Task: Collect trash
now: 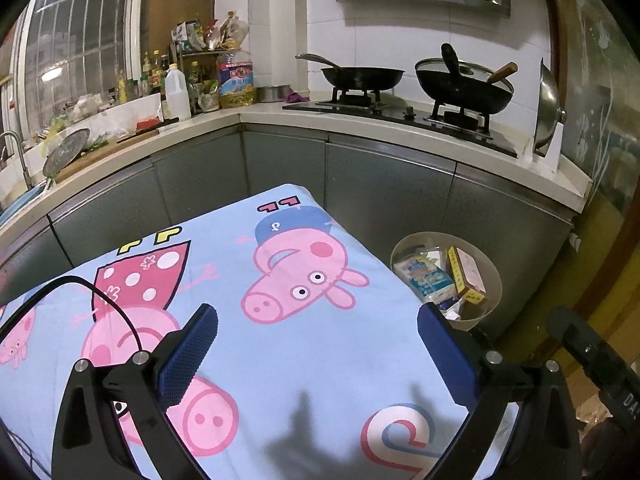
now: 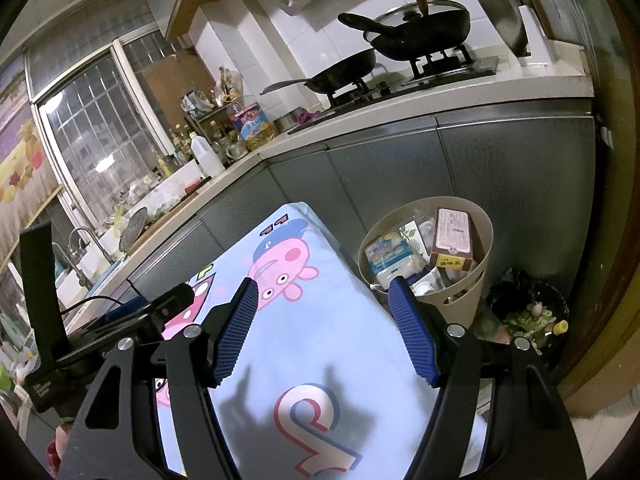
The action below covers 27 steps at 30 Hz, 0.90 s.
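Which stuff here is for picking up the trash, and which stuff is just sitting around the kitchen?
For the job:
beige bin
boxes and packets in it
left gripper, open
right gripper, open

Just there:
two pans on the stove
oil bottle
pig-print cloth
black food-scrap bin

Dim indoor light from above casts soft claw shadows ahead; glare on the wall tiles [image 1: 360,40]; edges bend and darken.
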Tool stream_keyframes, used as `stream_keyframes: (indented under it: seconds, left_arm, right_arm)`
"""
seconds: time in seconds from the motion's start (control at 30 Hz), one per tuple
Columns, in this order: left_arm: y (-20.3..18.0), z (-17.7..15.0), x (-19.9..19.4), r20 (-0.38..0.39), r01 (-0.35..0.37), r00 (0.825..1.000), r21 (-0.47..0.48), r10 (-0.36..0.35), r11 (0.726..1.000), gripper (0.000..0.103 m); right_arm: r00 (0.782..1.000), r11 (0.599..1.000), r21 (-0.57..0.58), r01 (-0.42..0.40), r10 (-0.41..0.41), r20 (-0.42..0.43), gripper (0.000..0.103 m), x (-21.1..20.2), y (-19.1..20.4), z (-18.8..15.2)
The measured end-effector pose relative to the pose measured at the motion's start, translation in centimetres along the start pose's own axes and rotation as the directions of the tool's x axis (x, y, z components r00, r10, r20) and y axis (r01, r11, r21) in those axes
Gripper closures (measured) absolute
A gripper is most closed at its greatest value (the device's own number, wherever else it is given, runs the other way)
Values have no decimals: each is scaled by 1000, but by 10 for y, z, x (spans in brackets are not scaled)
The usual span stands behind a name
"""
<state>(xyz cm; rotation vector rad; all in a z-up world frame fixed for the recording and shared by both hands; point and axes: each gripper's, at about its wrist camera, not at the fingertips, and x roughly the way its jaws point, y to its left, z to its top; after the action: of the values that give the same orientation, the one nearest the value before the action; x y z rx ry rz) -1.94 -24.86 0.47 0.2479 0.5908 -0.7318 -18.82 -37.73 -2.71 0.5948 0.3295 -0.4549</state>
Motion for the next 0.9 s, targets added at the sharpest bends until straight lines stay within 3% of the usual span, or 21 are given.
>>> stream_keyframes:
  seconds: [0.9]
  left_arm:
    - [-3, -13, 16, -110, -13, 994, 38, 17, 999, 4]
  right_arm:
    - [998, 1000, 30, 8, -6, -55, 34, 7, 0, -13]
